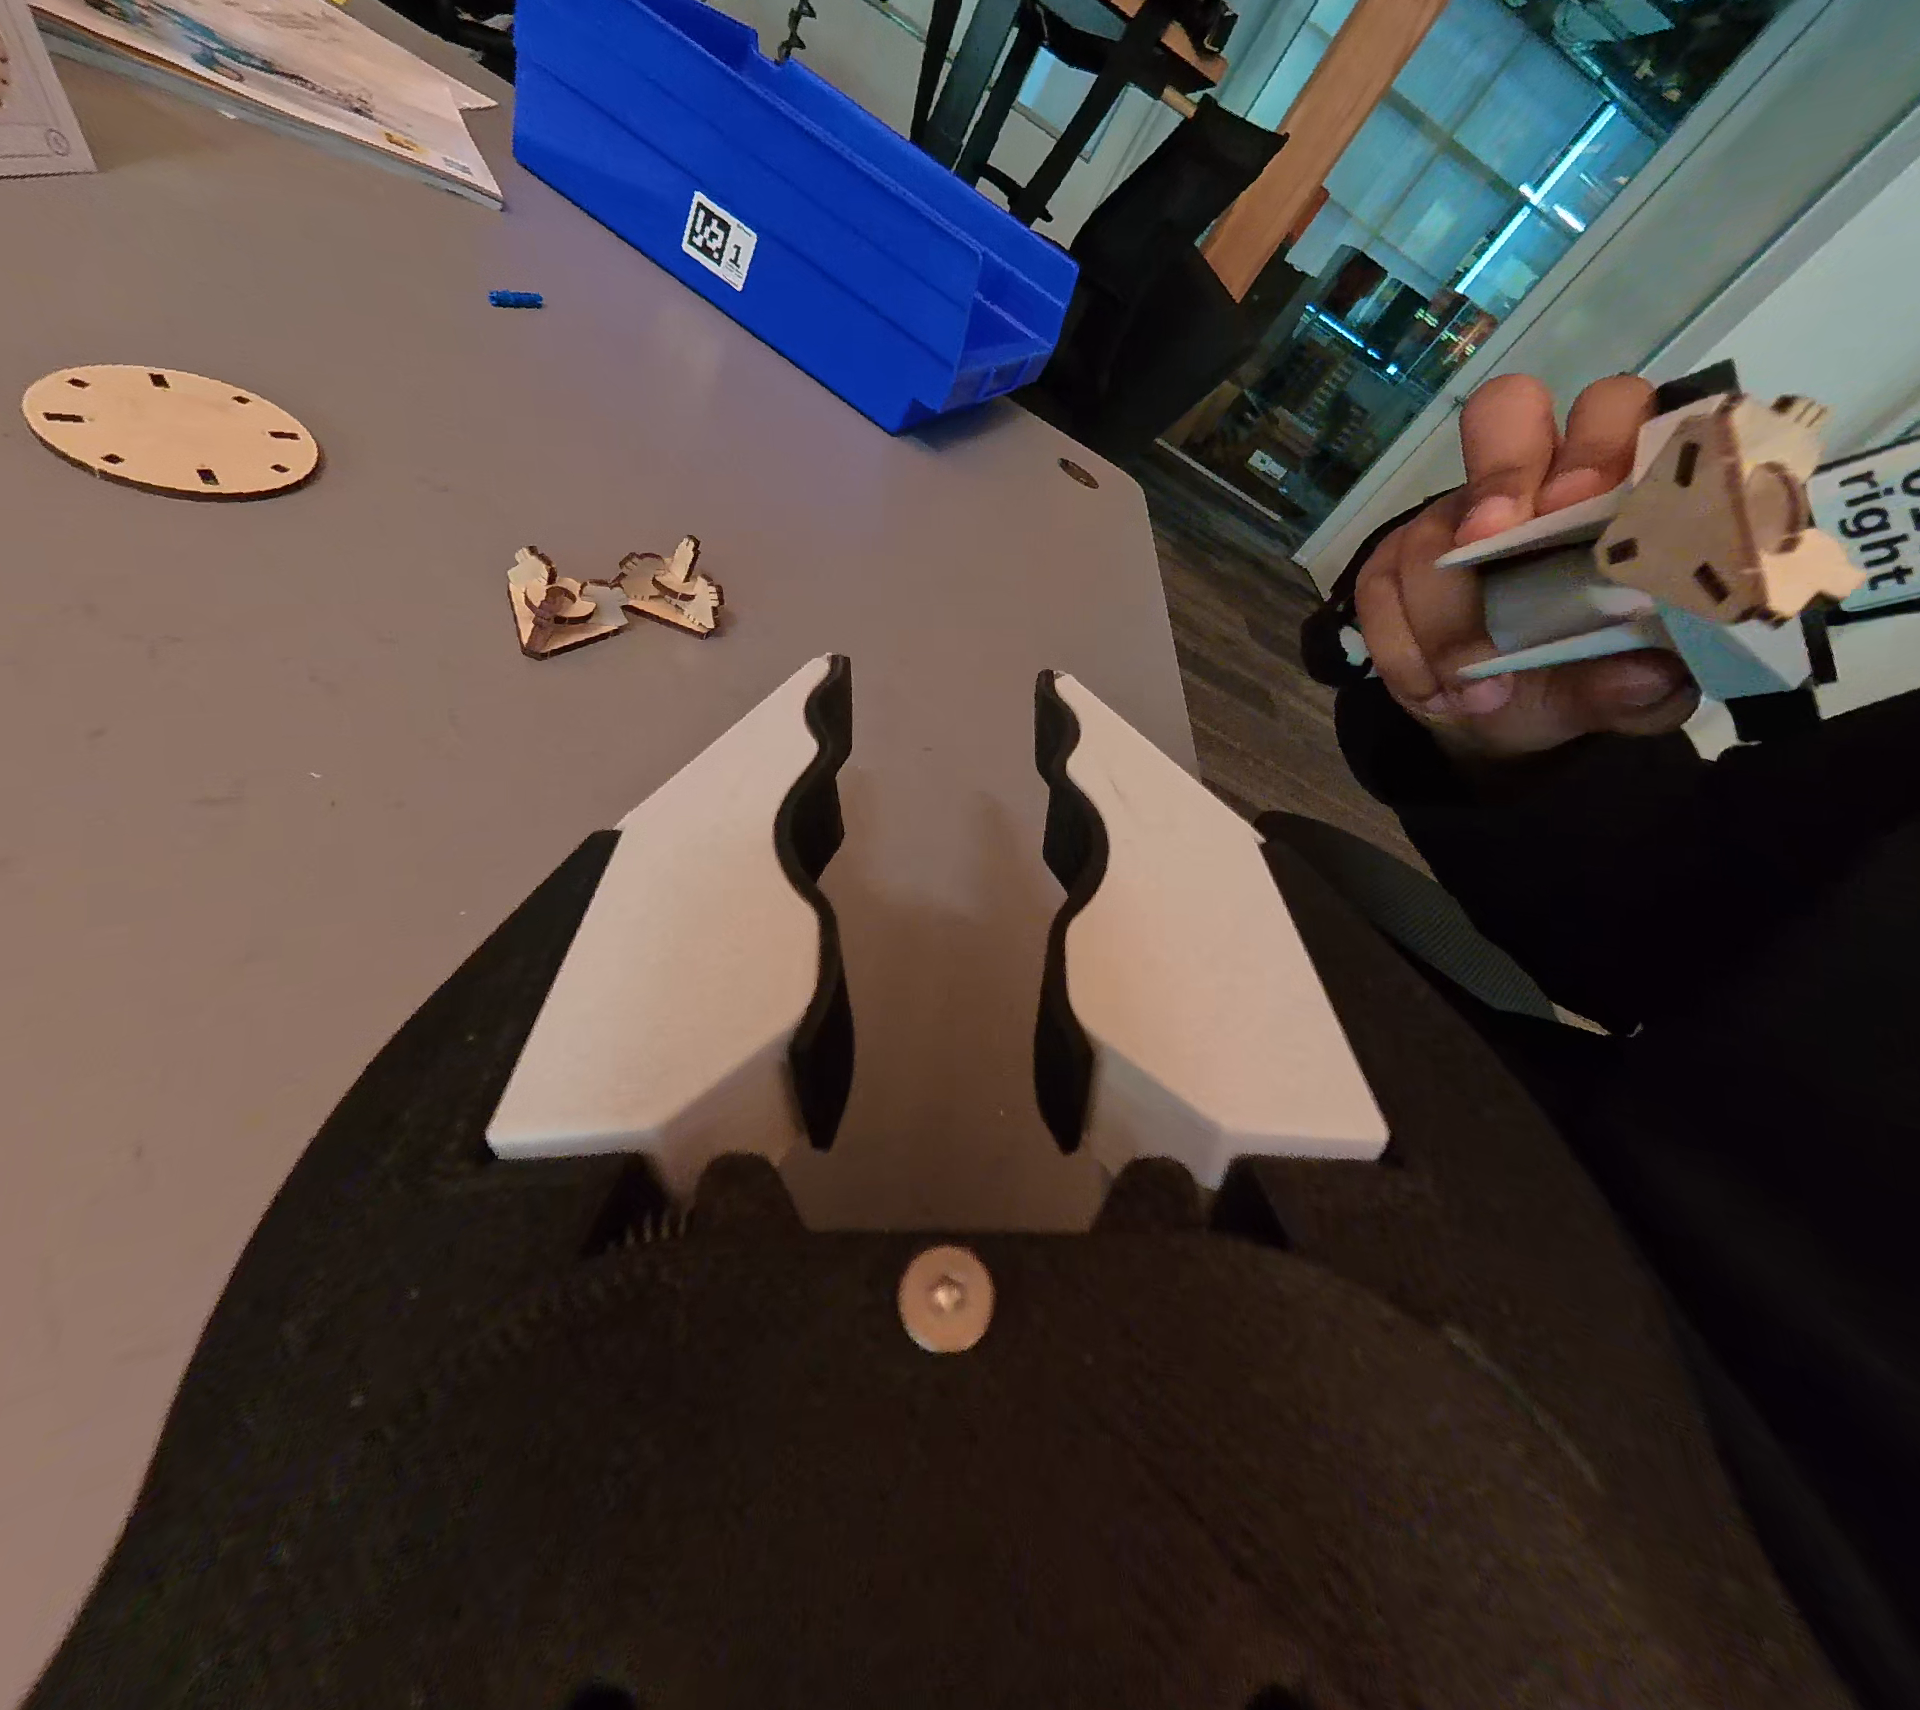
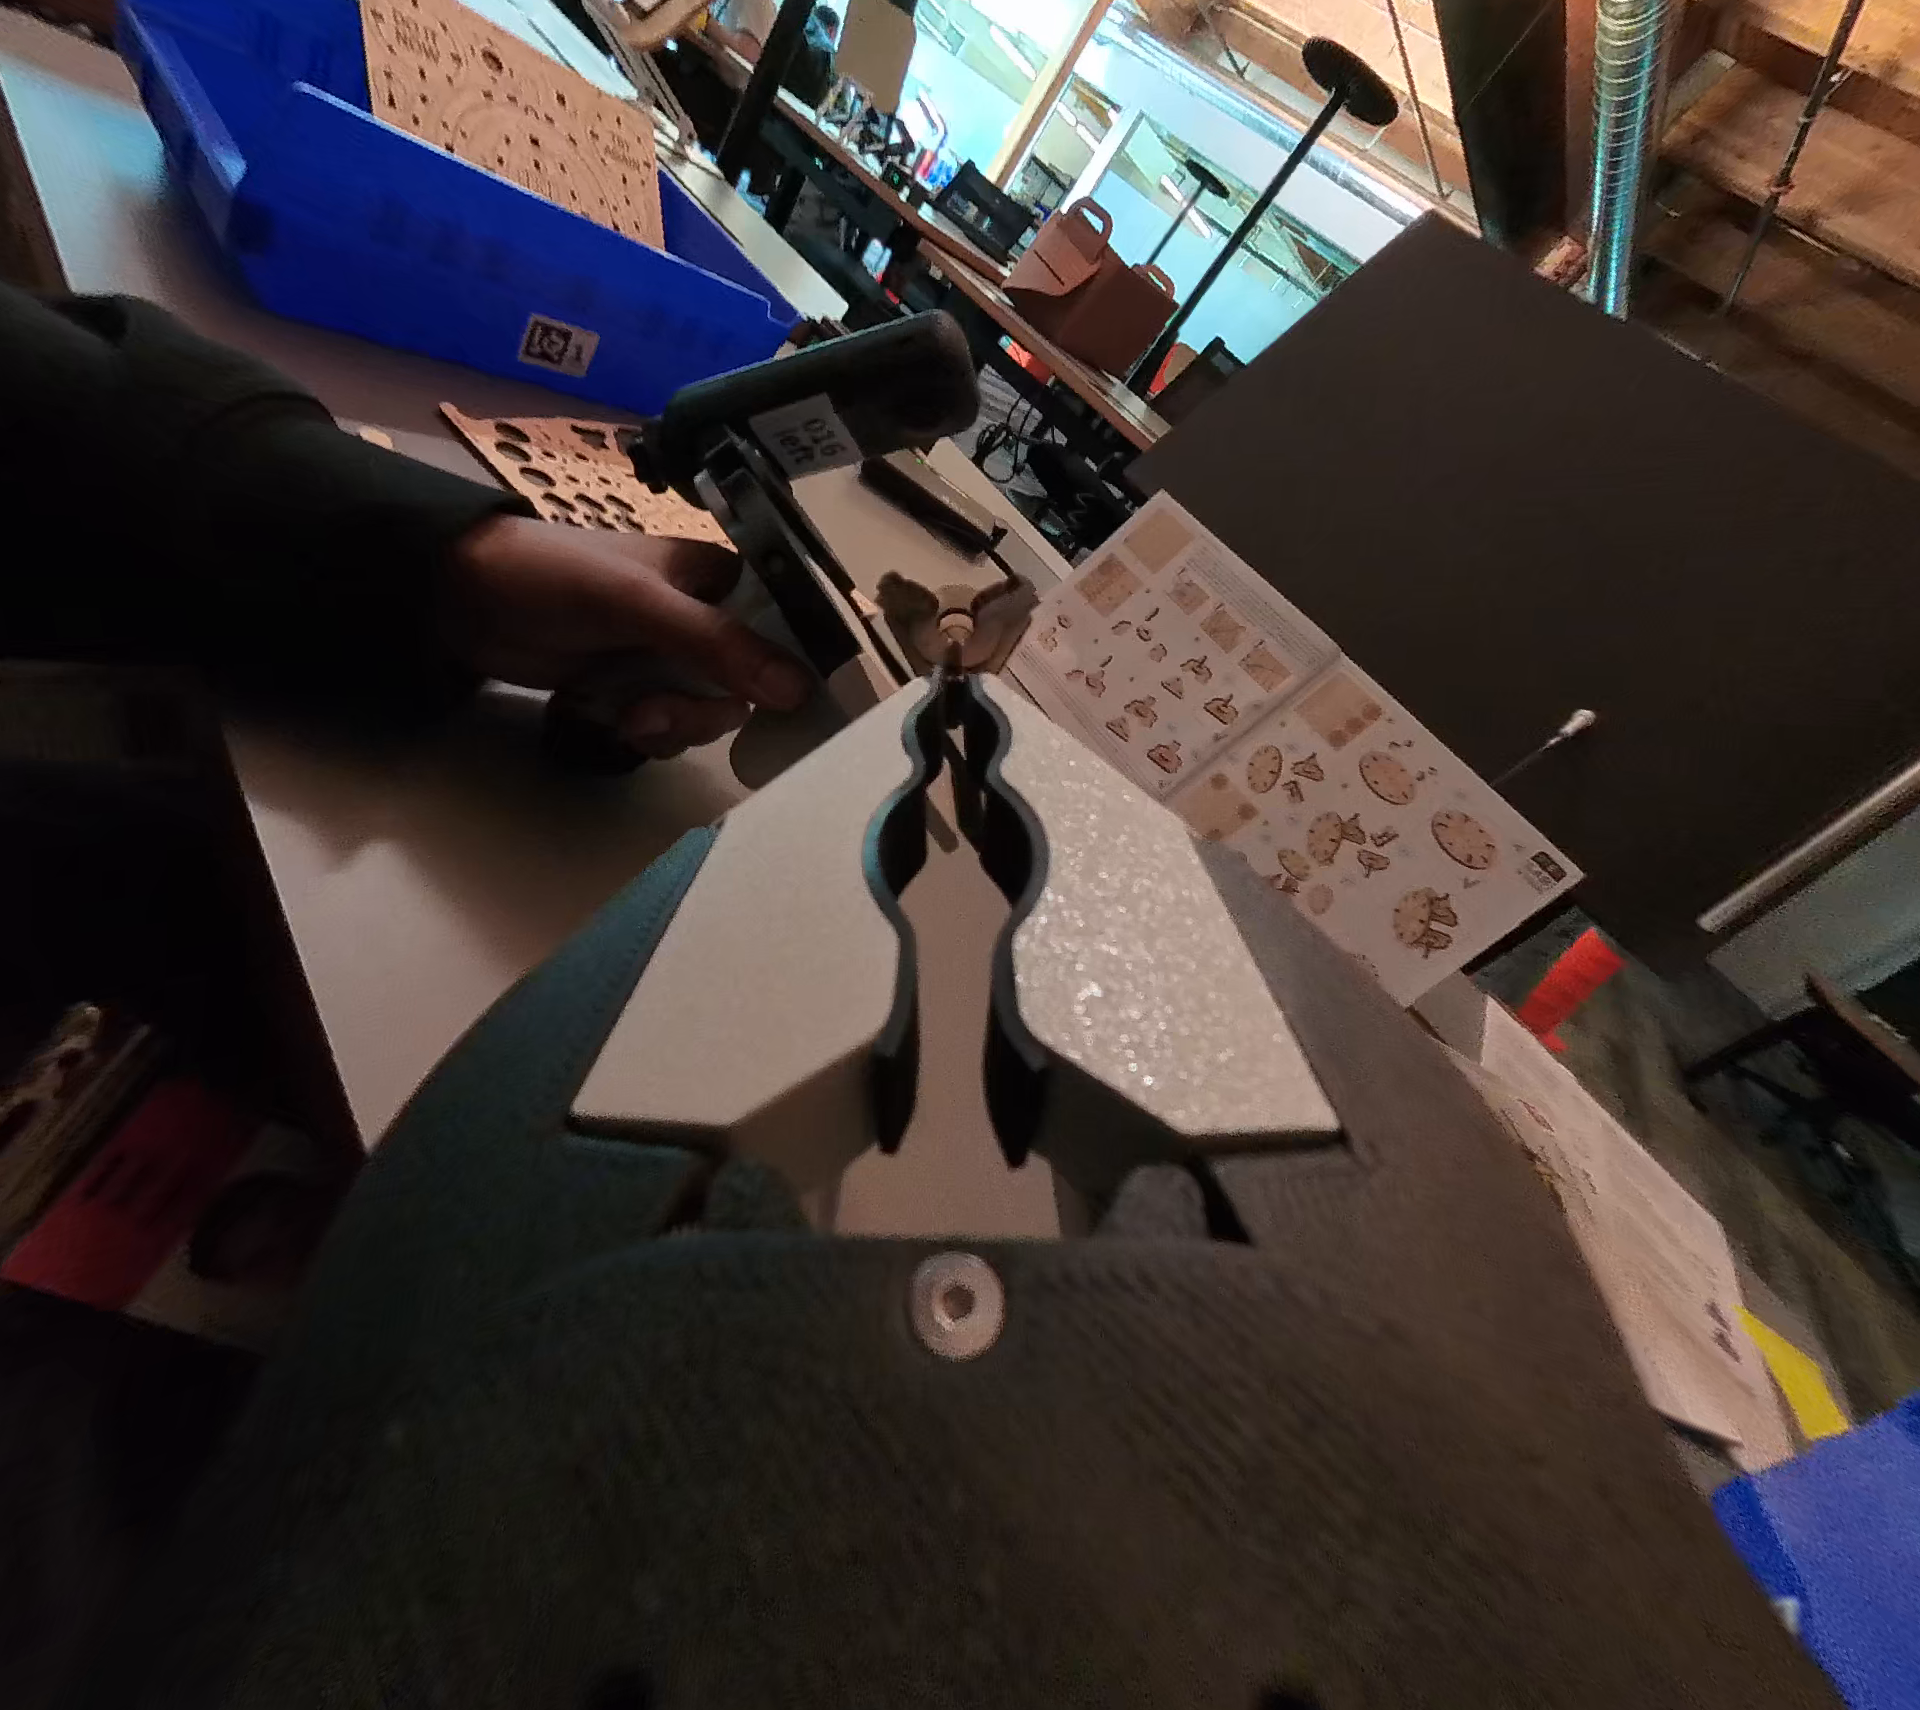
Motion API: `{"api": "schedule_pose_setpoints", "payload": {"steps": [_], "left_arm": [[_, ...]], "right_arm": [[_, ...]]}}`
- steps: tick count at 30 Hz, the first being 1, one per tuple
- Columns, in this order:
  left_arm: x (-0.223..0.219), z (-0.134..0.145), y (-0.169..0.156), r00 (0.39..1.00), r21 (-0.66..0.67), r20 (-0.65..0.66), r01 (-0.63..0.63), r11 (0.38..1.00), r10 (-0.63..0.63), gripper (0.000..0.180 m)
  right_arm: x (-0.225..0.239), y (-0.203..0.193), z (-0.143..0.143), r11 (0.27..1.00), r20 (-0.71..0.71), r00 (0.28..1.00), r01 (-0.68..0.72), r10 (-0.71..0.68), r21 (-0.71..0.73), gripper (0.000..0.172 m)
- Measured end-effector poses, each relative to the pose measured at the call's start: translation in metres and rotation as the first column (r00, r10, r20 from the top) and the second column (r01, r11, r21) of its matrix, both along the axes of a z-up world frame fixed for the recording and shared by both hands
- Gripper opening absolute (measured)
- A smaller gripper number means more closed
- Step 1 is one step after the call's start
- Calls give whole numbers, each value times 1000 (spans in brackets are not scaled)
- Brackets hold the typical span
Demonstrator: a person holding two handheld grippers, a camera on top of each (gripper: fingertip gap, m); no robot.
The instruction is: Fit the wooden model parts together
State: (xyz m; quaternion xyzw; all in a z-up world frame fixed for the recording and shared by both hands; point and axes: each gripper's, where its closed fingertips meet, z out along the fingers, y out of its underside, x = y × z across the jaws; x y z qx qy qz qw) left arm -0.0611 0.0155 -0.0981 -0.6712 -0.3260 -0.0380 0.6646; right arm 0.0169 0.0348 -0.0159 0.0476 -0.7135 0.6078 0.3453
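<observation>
On your left, the wooden disc (image 1: 169, 432) lies flat on the counter (image 1: 312, 829); nearer in, two small wooden assemblies (image 1: 613, 595) sit ahead and to the left of your left hand-held gripper (image 1: 943, 673), whose jaws stand apart with nothing between them. Farther right, off the counter's edge, your right hand-held gripper (image 2: 951, 684) is clamped shut on a similar small wooden assembly (image 1: 1714, 517), held in the air.
</observation>
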Motion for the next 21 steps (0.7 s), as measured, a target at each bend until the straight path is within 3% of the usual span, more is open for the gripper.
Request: {"api": "schedule_pose_setpoints", "payload": {"steps": [16,19,21], "left_arm": [[2,1,2,1000,9,2,16,1000,-17,35],[14,13,8,994,102,5,112,989,-113,34],[34,31,14,963,257,15,256,932,-269,32]], "right_arm": [[1,-1,-4,999,-89,996,-3,6,38,0],[-2,0,-11,997,-116,993,15,-6,75,1],[-6,3,-14,995,-141,990,37,-24,92,0]]}}
